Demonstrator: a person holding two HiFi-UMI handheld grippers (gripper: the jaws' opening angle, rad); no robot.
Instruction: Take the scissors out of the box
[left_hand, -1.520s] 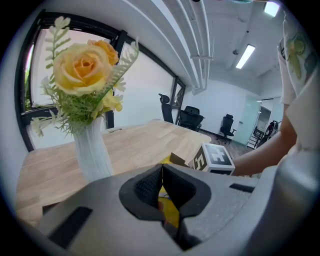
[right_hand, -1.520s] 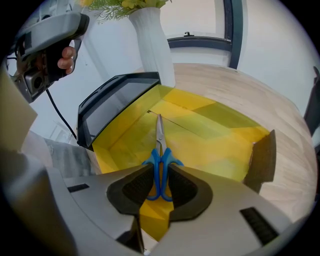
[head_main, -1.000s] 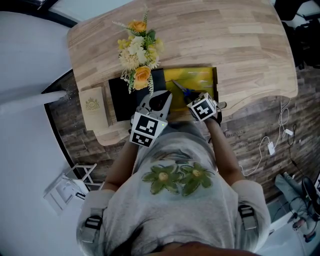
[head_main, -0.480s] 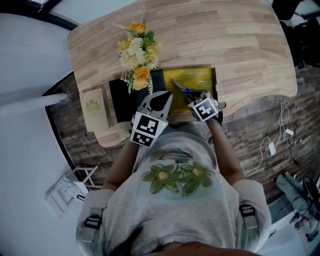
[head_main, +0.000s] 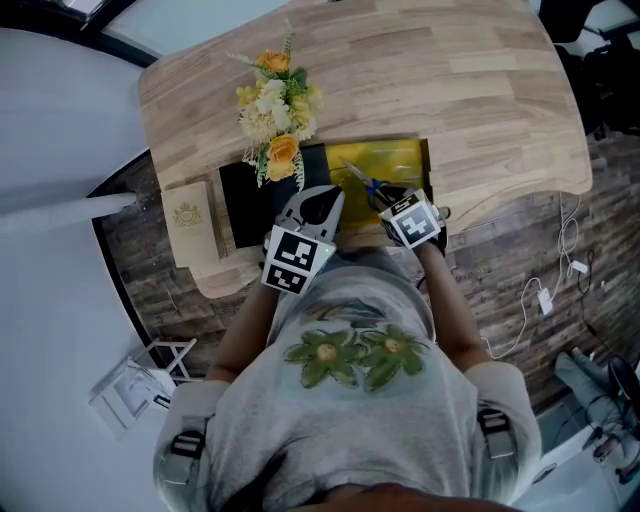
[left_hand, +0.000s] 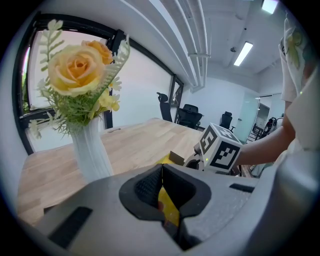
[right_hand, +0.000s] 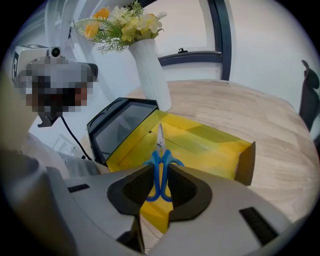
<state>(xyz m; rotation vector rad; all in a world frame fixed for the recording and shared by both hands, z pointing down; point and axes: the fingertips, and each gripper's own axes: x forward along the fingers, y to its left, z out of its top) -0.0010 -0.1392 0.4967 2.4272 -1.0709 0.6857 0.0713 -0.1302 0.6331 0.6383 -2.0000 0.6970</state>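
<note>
A light wooden table (head_main: 480, 90) with rounded corners stands over a dark plank floor (head_main: 520, 260). Its far half and right side lie bare out to the curved edge. The open yellow box (head_main: 395, 158) sits near the table's front edge, its black lid (head_main: 240, 195) lying flat against its left side and a brown end flap (right_hand: 246, 161) standing up on the right. A white vase of flowers (head_main: 275, 110) stands just behind the lid, and a beige booklet (head_main: 190, 220) lies by the left edge. The right gripper (right_hand: 160, 172) clamps the blue handles of the scissors (right_hand: 161, 150), whose blades point out over the box's yellow floor. The left gripper (left_hand: 161, 167) has its jaws closed to a thin line, apparently pinching a strip of the box's yellow wall.
</note>
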